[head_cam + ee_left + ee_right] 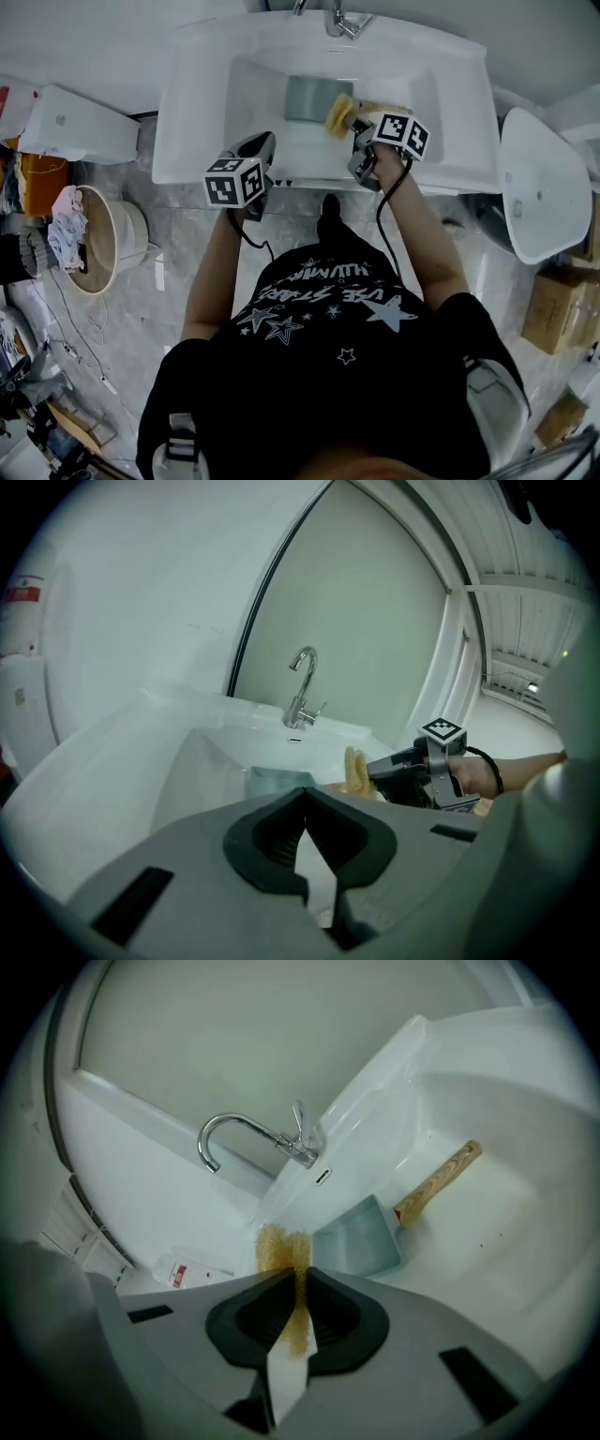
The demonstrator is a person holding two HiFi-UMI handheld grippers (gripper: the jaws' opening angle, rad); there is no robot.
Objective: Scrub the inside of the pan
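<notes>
White sink (pixel 187 94), pan (pixel 314 98) inside, right gripper (pixel 355 124) pinching sponge (pixel 337 114)

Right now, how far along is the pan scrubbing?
Done: the right gripper is clamped on the sponge, and the pan lies in the sink. In hand: the sponge is held beside the pan's edge; contact is unclear. To do: the scrubbing of the inside; the left gripper is shut, empty, away from the pan.
</notes>
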